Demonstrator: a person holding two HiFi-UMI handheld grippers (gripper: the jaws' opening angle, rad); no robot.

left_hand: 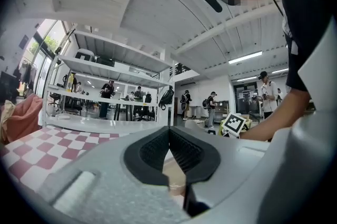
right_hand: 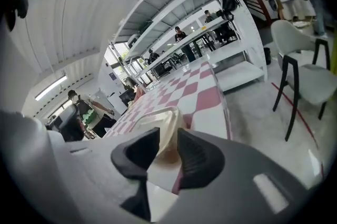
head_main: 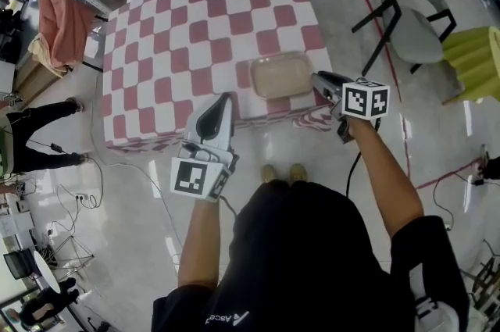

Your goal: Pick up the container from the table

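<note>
A shallow beige translucent container (head_main: pixel 281 75) lies near the front right edge of a table (head_main: pixel 180 26) covered in a red-and-white checked cloth. My right gripper (head_main: pixel 319 80) hangs just off the container's right end, and its jaws stand apart. In the right gripper view the container's corner (right_hand: pixel 167 122) shows in the gap of the right gripper (right_hand: pixel 167 138), with no pad pressing on it. My left gripper (head_main: pixel 225 102) hovers over the table's front edge, left of the container, with its tips together. In the left gripper view the left gripper (left_hand: pixel 169 132) frames a sliver of the container (left_hand: pixel 174 174).
A grey chair (head_main: pixel 418 22) and a yellow-green seat (head_main: pixel 473 61) stand on the floor right of the table. A pink cloth (head_main: pixel 62 18) hangs over something at the left, and a person (head_main: pixel 31 135) stands below it. White shelving runs behind the table.
</note>
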